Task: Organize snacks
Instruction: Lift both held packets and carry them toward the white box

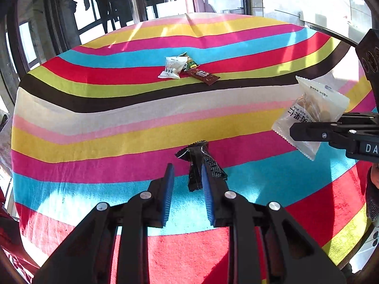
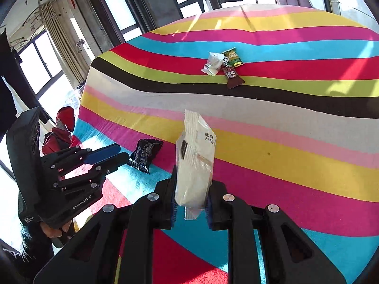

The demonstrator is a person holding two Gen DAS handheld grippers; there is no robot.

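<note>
My left gripper (image 1: 187, 177) is open just above the striped tablecloth. A black snack packet (image 1: 200, 163) lies on the cloth at the tip of its right finger; it also shows in the right wrist view (image 2: 145, 154), in front of the left gripper (image 2: 118, 153). My right gripper (image 2: 190, 197) is shut on a white translucent snack packet (image 2: 195, 163) and holds it upright above the table; the left wrist view shows the packet (image 1: 310, 116) at the right edge. Far off lie a white packet (image 1: 171, 67), a green packet (image 1: 189, 61) and a brown bar (image 1: 201, 75), touching in a small pile.
The striped tablecloth (image 1: 94, 130) covers the whole table. Windows and dark frames (image 1: 106, 4) stand beyond the far edge. In the right wrist view a red bag (image 2: 61, 130) sits on the floor past the table's left edge, with curtains (image 2: 61, 37) behind.
</note>
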